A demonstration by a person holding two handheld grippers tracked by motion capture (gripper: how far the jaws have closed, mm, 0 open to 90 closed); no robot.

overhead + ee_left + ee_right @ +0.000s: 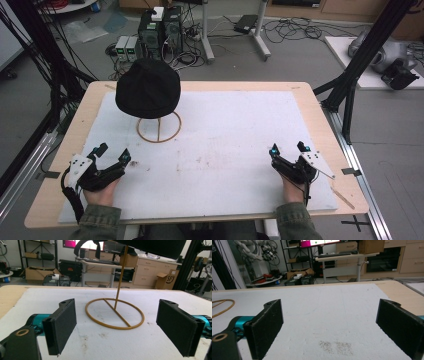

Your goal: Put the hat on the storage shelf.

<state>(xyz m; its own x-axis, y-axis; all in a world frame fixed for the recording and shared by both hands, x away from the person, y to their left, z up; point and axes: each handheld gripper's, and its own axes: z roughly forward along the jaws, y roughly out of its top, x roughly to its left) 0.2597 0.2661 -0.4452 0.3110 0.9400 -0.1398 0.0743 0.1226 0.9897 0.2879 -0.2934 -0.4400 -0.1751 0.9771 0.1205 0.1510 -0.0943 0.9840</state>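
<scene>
Black knit hat on a thin tan wire stand with ring base, near the bench's far left corner. 2 grippers at the near edge (on a stained white mat): left gripper and right gripper, jaws wide apart, holding nothing.

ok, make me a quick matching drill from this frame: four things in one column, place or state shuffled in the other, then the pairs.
Things:
1. black hat
2. wire stand
3. left gripper
4. right gripper

Place or state:
A. open, near the table's front right
B. ring base flat on the white mat, thin pole rising from it
C. perched on top of the pole, off the mat
D. open, near the table's front left, pointing toward the stand

Pairs: 1-C, 2-B, 3-D, 4-A
</scene>
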